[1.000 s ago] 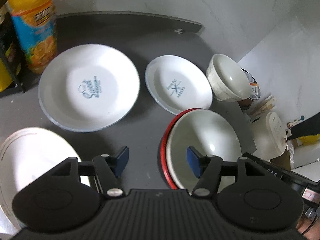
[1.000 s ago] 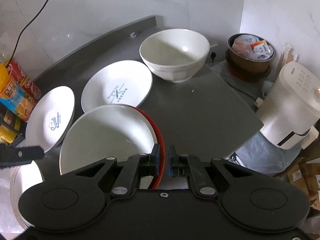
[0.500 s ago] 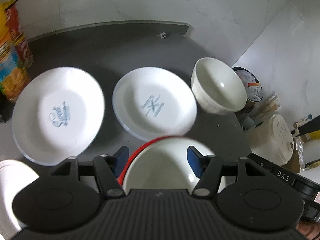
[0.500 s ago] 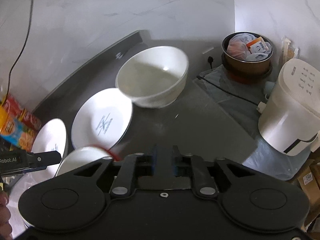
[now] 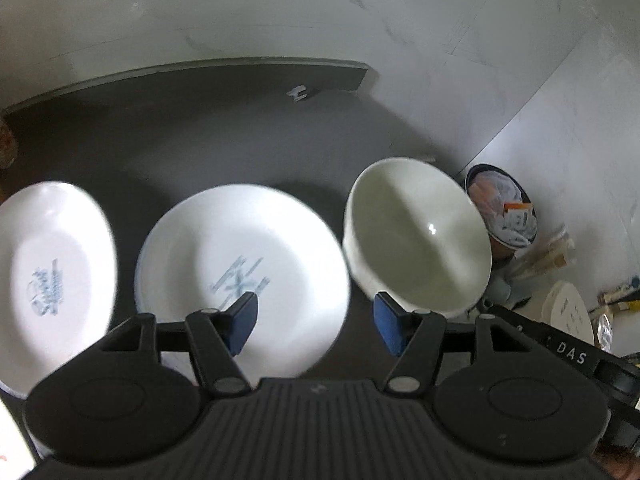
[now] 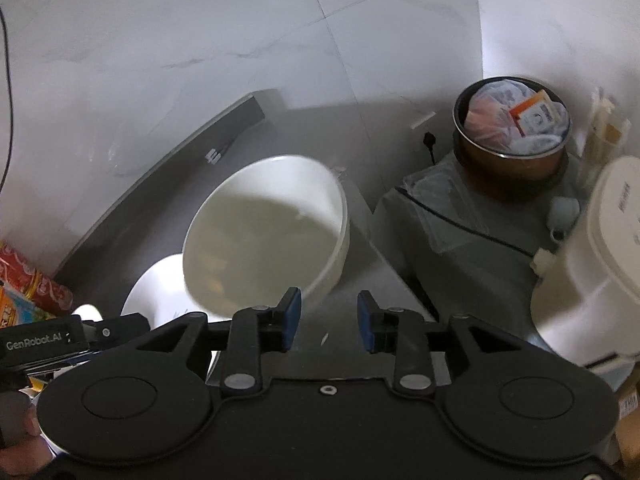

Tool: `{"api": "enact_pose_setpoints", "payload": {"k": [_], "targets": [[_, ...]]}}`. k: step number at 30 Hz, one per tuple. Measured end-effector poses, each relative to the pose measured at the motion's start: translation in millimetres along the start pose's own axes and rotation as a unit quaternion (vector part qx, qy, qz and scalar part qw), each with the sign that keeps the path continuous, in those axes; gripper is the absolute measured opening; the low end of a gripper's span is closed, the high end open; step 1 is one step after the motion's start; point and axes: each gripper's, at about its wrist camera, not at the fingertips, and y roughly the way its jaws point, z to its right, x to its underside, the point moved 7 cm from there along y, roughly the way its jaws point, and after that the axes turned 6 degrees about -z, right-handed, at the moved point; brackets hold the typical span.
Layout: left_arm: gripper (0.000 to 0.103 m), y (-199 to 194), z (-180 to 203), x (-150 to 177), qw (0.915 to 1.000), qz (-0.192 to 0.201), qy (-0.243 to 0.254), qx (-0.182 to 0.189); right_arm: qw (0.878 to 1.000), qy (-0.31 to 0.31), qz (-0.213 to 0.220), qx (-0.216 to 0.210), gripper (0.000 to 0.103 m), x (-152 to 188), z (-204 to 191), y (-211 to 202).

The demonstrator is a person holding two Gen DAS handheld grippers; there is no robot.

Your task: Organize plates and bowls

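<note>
On the dark grey countertop (image 5: 224,136) I count two shallow white plates and one deep cream-white ceramic bowl (image 5: 418,240). The plates both carry a faint blue print in the middle: the white plate with the crossed blue mark (image 5: 244,276) lies in the centre of the left wrist view, and the white plate with the blue script logo (image 5: 52,276) lies just beside it to the left, a thin strip of counter showing between them. The bowl stands to the right of the centre plate near the counter's right-hand end; their rims look close, but whether they touch I cannot tell through the blur. The left gripper (image 5: 316,324) hangs above the near edge of the centre plate with its blue-padded fingers spread wide and nothing between them. The right gripper (image 6: 326,322) is parted too, a little less widely, and empty; it sits over bare counter at the near rim of the bowl (image 6: 266,236), its left pad overlapping the rim in the picture, contact unclear. Off the counter's end stand one brown round pot lined with a plastic bag of rubbish (image 6: 512,136) and one white plastic appliance (image 6: 588,264). Red and orange packets (image 6: 24,284) sit at the far left.
</note>
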Motion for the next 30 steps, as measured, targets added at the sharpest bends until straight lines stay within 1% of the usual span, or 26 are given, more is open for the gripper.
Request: {"api": "enact_pose_setpoints", "payload": {"k": [4, 10, 12, 14, 17, 19, 20, 22, 23, 24, 26, 30], "targets": [[0.062, 16, 9, -10, 1.0000, 0.001, -0.008, 0.000, 1.000, -0.009, -0.009, 0.002, 0.032, -15, 4, 17], [0.059, 41, 12, -21, 0.9995, -0.011, -0.030, -0.002, 1.000, -0.012, -0.023, -0.003, 0.032, -26, 4, 35], [0.058, 48, 11, -23, 0.9991, -0.016, -0.038, 0.002, 1.000, -0.015, -0.028, 0.000, 0.032, -28, 4, 41], [0.055, 56, 10, -26, 0.9984, -0.018, -0.053, 0.012, 0.999, -0.014, -0.031, 0.002, 0.032, -29, 4, 45], [0.044, 69, 9, -28, 0.9981, -0.022, -0.057, 0.000, 0.999, -0.018, -0.036, 0.004, 0.032, -29, 2, 52], [0.032, 76, 9, -28, 0.9975, -0.032, -0.063, 0.003, 0.999, -0.022, -0.041, 0.009, 0.031, -28, 2, 56], [0.029, 79, 9, -29, 0.9968, -0.036, -0.070, 0.013, 0.999, -0.023, -0.041, 0.016, 0.028, -28, 2, 58], [0.019, 83, 10, -31, 0.9954, -0.041, -0.081, 0.031, 0.999, -0.037, -0.037, 0.015, 0.018, -28, -1, 59], [0.016, 84, 10, -32, 0.9948, -0.042, -0.085, 0.037, 0.998, -0.047, -0.036, 0.018, 0.017, -28, -5, 59], [0.010, 85, 11, -32, 0.9942, -0.044, -0.088, 0.043, 0.997, -0.059, -0.035, 0.027, 0.017, -27, -8, 59], [0.009, 83, 12, -32, 0.9940, -0.046, -0.090, 0.041, 0.997, -0.066, -0.030, 0.033, 0.017, -28, -11, 57], [0.009, 72, 14, -29, 0.9947, -0.040, -0.084, 0.044, 0.998, -0.062, -0.020, 0.026, 0.017, -28, -12, 46]]}}
